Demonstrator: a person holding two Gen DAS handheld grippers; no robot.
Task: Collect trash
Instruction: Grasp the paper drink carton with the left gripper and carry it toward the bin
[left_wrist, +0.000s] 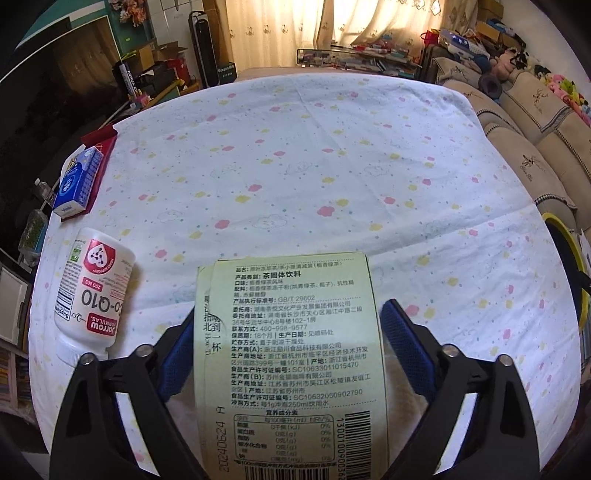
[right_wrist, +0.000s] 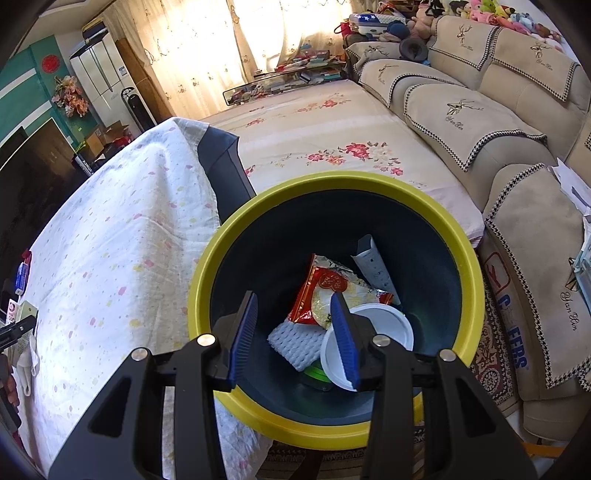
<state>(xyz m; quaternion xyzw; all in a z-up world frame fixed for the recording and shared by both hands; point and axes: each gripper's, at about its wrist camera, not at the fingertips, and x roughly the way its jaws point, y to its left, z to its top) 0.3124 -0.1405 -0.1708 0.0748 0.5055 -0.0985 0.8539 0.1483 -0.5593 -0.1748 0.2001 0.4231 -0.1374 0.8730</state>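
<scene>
A pale green tea box (left_wrist: 295, 350) with printed text and a barcode lies flat on the spotted tablecloth (left_wrist: 295, 166). My left gripper (left_wrist: 290, 310) straddles it. The left pad sits at the box's left edge, while the blue right pad (left_wrist: 397, 325) stands a little off its right edge. My right gripper (right_wrist: 294, 297) hangs open and empty over the yellow-rimmed dark bin (right_wrist: 207, 266). In the bin lie a red and gold wrapper (right_wrist: 325, 291), a white lid (right_wrist: 384, 321), white foam netting (right_wrist: 295, 343) and a grey carton (right_wrist: 373, 262).
A white supplement bottle (left_wrist: 92, 291) lies on its side left of the box. A blue carton (left_wrist: 79, 181) rests on a red box (left_wrist: 99, 144) at the table's left edge. The bin's rim (left_wrist: 570, 251) shows at the right. A beige sofa (right_wrist: 480, 110) runs along the right.
</scene>
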